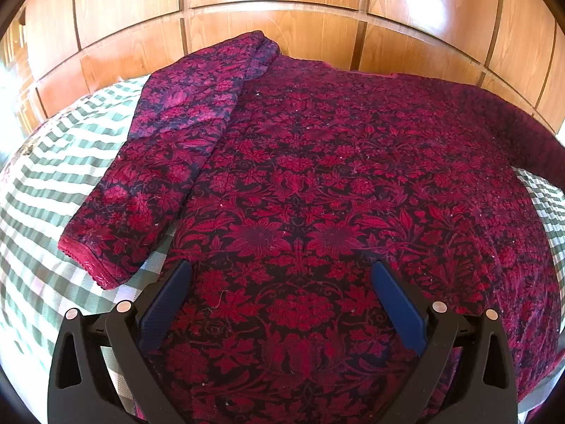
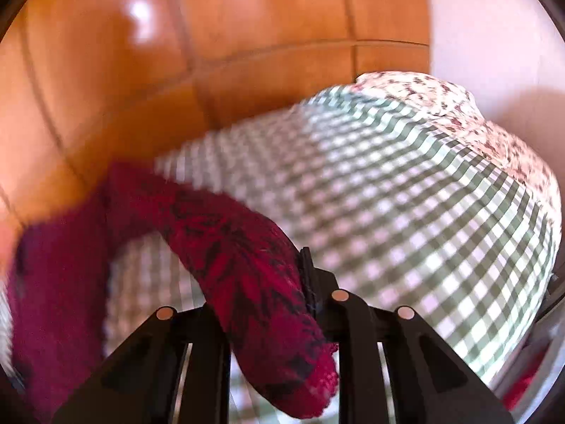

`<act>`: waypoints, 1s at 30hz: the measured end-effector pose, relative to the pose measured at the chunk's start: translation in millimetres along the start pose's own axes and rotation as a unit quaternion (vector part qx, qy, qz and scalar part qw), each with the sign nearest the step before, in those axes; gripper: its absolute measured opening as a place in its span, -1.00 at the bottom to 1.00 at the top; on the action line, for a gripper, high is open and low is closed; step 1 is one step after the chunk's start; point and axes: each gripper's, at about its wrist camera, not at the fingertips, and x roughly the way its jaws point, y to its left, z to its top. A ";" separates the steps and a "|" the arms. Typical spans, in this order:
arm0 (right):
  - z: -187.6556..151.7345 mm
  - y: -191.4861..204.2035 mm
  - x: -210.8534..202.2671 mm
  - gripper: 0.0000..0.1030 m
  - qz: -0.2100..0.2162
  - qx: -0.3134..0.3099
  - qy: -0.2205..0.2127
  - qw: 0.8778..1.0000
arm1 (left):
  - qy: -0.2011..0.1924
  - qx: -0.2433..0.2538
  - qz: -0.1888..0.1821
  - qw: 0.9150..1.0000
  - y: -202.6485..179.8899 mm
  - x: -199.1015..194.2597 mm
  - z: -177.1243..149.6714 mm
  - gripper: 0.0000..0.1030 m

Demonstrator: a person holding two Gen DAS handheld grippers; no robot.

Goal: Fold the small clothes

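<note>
A dark red floral garment (image 1: pixel 317 176) lies spread flat on a green checked bed cover (image 1: pixel 53 176). Its left sleeve (image 1: pixel 159 183) lies slanted along the body, with the lace cuff (image 1: pixel 88 265) near the front. My left gripper (image 1: pixel 281 268) hovers open over the lower part of the garment, nothing between its blue pads (image 1: pixel 399 307). In the blurred right wrist view, my right gripper (image 2: pixel 282 272) is shut on the other sleeve (image 2: pixel 226 247). That sleeve is raised off the cover and its cuff (image 2: pixel 310 381) hangs down over the jaws.
Glossy wooden panels (image 1: pixel 282 35) rise just behind the bed. In the right wrist view the checked cover (image 2: pixel 423 212) stretches to the right. A pale flower-print cloth (image 2: pixel 459 106) lies along its far edge, with a pale wall (image 2: pixel 494 35) beyond.
</note>
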 end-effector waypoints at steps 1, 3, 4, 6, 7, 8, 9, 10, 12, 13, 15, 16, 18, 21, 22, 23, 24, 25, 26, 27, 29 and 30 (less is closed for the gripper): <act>12.0 1.2 0.6 -0.69 -0.005 0.007 -0.007 1.000 | 0.001 0.001 0.002 1.000 -0.3 0.5 0.0 0.94; 28.1 -2.1 8.8 -0.62 -0.026 0.021 -0.012 0.999 | 0.002 0.003 0.004 1.000 -0.9 1.2 0.5 0.94; 37.6 -8.2 15.9 -0.32 -0.044 0.041 -0.010 0.998 | 0.003 0.004 0.004 1.000 -1.0 1.5 0.9 0.94; 46.0 -14.9 18.5 0.19 -0.097 0.063 -0.026 0.993 | 0.005 0.003 0.001 1.000 -0.4 1.6 1.5 0.94; 51.6 -16.9 22.5 0.38 -0.135 0.064 -0.046 0.988 | 0.006 0.004 0.000 1.000 0.0 1.5 1.8 0.94; 55.5 -17.4 23.9 0.44 -0.176 0.064 -0.063 0.980 | 0.007 0.005 -0.001 1.000 0.2 1.5 2.2 0.94; 56.7 -16.5 22.7 0.46 -0.200 0.066 -0.071 0.975 | 0.007 0.006 -0.002 1.000 0.2 1.2 2.2 0.94; 55.7 -12.4 18.6 0.46 -0.215 0.073 -0.079 0.971 | 0.008 0.007 -0.002 1.000 0.2 1.0 2.1 0.94; 46.0 6.1 6.0 0.57 -0.179 0.080 -0.098 0.976 | 0.005 0.009 -0.003 1.000 0.2 1.0 1.4 0.94; 37.4 23.2 0.1 0.70 -0.154 0.068 -0.105 0.980 | 0.003 0.009 -0.002 1.000 0.0 1.4 0.9 0.94; 20.5 58.9 -8.3 0.73 -0.112 0.030 -0.110 0.987 | -0.001 0.011 0.003 1.000 -1.7 2.3 -0.3 0.94; 10.1 85.9 -8.8 0.73 -0.075 -0.005 -0.100 0.992 | -0.002 0.013 0.006 1.000 -3.1 2.4 -0.9 0.94; -10.3 124.1 -6.6 0.71 -0.019 -0.050 -0.079 0.995 | -0.004 0.015 0.006 1.000 -4.3 1.5 -0.5 0.94; -46.5 189.0 -2.3 0.64 0.056 -0.102 -0.036 0.993 | -0.008 0.005 -0.009 1.000 0.3 -2.9 1.0 0.94; -60.5 212.2 -0.3 0.59 0.085 -0.116 -0.020 0.989 | -0.009 0.001 -0.013 1.000 2.0 -4.3 1.7 0.94; -69.6 227.5 1.3 0.57 0.102 -0.127 -0.009 0.987 | -0.013 -0.003 -0.017 1.000 4.5 -7.1 2.7 0.94; -79.9 246.2 4.7 0.57 0.116 -0.146 0.004 0.982 | -0.016 -0.005 -0.020 1.000 6.6 -9.4 3.8 0.94; -91.6 264.8 10.5 0.57 0.121 -0.171 0.018 0.978 | -0.023 -0.008 -0.024 0.999 9.2 -13.7 5.4 0.94; -103.2 281.7 19.4 0.57 0.119 -0.197 0.037 0.973 | -0.029 -0.006 -0.024 0.999 10.8 -16.7 6.9 0.94; -114.6 293.3 29.7 0.57 0.110 -0.219 0.050 0.968 | -0.033 -0.002 -0.020 0.999 12.1 -19.1 8.7 0.94; -136.1 307.0 49.2 0.57 0.079 -0.253 0.070 0.962 | -0.039 0.015 0.002 0.999 14.6 -21.7 14.2 0.94; -141.6 310.4 53.6 0.58 0.070 -0.259 0.073 0.961 | -0.044 0.027 0.020 0.998 18.0 -22.8 18.2 0.94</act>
